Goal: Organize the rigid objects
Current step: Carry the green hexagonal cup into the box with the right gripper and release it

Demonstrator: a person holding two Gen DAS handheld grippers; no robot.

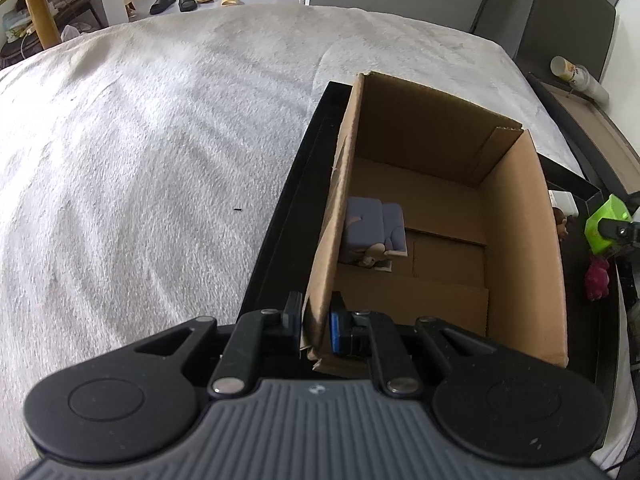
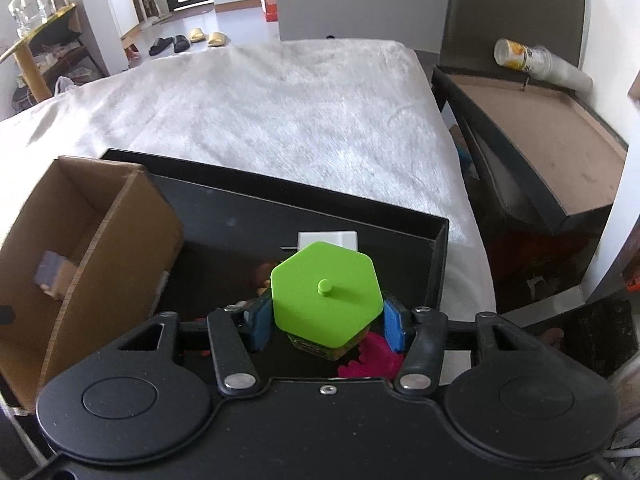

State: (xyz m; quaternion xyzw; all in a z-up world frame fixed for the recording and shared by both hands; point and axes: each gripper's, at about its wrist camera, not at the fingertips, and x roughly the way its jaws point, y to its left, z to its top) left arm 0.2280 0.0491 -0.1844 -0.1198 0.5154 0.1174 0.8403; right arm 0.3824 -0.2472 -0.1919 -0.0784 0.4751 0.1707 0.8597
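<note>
Two grippers are engaged. The left gripper (image 1: 314, 326) is clamped on the near left wall of the cardboard box (image 1: 516, 240), one pad outside the wall and one inside, holding the box steady inside the black tray (image 2: 438, 248). The right gripper (image 2: 326, 322) has its blue pads (image 2: 262, 320) pressed against the sides of a green hexagonal-lidded container (image 2: 325, 292), which sits upright between them, lid and centre knob facing up.

Location of the task's thing: the container is held over the tray's open right-hand portion, above a pink toy (image 2: 372, 362) and just in front of a white block (image 2: 328, 238).

Governing relation: the box opening lies to the left of the held container, with the box's right wall standing between the two. The box's long axis runs away from the cameras. A purple-blue figurine (image 1: 374, 226) occupies the floor against the left wall; the remaining floor is bare. Probable next move: lift the container clear of the right wall, then transfer leftward. Only the right gripper is free to carry.
</note>
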